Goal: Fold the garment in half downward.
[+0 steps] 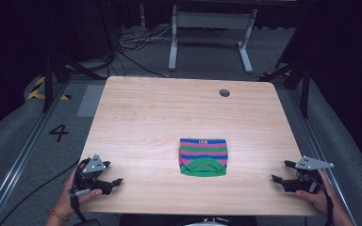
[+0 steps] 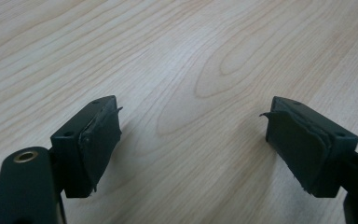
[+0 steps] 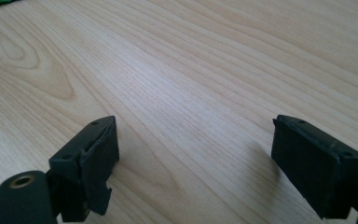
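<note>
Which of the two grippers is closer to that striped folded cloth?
Left, though only slightly. The left gripper sits left of the striped cloth near the table's front edge; the right gripper sits a little farther off to its right. Neither touches it.

My table point(image 1: 141, 122) is pale wood w/ wavy brown grain & a dark grey round hole point(image 1: 224, 92) near the far edge. The folded knit cloth point(image 1: 203, 157) has horiz. stripes: blue, pink, green, w/ a green curved band at the near end. My left gripper point(image 1: 111, 181) & right gripper point(image 1: 281, 172) are black w/ grey top plates; pads point(image 2: 100, 140) matte black. Floor point(image 1: 19, 141) grey, black "4" point(image 1: 59, 132) on it, yellow-black hazard tape point(image 1: 38, 88).
</note>
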